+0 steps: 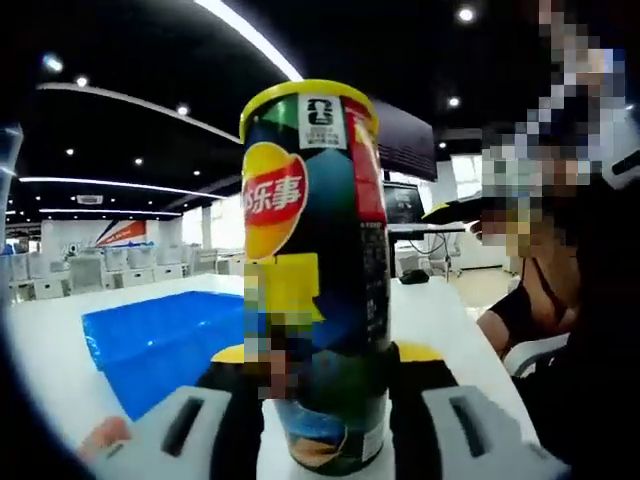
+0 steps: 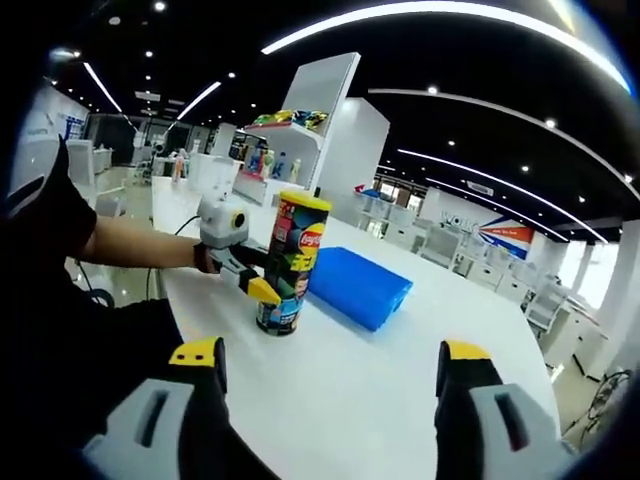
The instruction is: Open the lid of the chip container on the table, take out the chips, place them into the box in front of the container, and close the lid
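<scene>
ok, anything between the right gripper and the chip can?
Nothing: in the right gripper view, only bare table lies between the open right gripper and the can.

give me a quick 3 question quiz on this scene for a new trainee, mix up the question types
1. True or false: the yellow lid is already off the chip can.
2. Which tool grips the can? A) the left tool B) the right tool C) neither
3. Fill in: the blue box lies on the white table just ____ the can, seen in the right gripper view.

Key
1. False: the lid sits on top of the upright can.
2. A: the left tool's jaws close on the can's lower half; the right tool is open and apart from it.
3. Behind, on the can's far side.
</scene>
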A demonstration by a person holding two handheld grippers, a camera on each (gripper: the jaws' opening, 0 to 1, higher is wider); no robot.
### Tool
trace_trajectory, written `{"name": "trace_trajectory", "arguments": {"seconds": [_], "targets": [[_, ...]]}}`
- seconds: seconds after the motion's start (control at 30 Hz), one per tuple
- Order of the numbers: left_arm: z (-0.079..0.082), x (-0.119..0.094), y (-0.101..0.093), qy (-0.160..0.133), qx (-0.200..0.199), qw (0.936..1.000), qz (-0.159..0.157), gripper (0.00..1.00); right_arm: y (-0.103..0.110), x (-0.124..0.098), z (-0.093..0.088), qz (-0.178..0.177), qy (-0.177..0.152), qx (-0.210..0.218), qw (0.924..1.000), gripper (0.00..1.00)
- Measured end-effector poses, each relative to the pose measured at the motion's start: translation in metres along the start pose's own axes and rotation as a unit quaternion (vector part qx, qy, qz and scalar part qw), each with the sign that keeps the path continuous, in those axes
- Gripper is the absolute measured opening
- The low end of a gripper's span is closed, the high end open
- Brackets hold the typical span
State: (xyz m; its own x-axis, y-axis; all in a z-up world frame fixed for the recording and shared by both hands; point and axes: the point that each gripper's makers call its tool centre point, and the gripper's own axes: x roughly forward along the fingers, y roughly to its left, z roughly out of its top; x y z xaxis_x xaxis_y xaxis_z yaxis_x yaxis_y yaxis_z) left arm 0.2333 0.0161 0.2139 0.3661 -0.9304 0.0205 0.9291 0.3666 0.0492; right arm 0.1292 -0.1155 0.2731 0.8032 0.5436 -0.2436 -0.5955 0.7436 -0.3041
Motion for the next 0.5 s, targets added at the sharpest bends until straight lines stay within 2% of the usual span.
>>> {"name": "trace_trajectory", "arguments": {"seconds": [0.2,0.33,0.5], "targets": [[0.001,-0.001,-0.001,-0.022,-0.018,0.9994,-0.021,0.48,0.003,0.003,0.003,0.006,-0.002,-0.004,1.0,0.81],[0.001,-0.002,-0.005,-0.037,-0.034,0.9969,-0.06,0.48,0.002,0.008,0.009,0.004,-0.003,-0.007,1.0,0.83],[0.001,-0.002,-0.007,-0.049,-0.04,0.9949,-0.079,0.48,0.006,0.02,0.036,0.018,-0.036,-0.016,0.9991,0.84]]}}
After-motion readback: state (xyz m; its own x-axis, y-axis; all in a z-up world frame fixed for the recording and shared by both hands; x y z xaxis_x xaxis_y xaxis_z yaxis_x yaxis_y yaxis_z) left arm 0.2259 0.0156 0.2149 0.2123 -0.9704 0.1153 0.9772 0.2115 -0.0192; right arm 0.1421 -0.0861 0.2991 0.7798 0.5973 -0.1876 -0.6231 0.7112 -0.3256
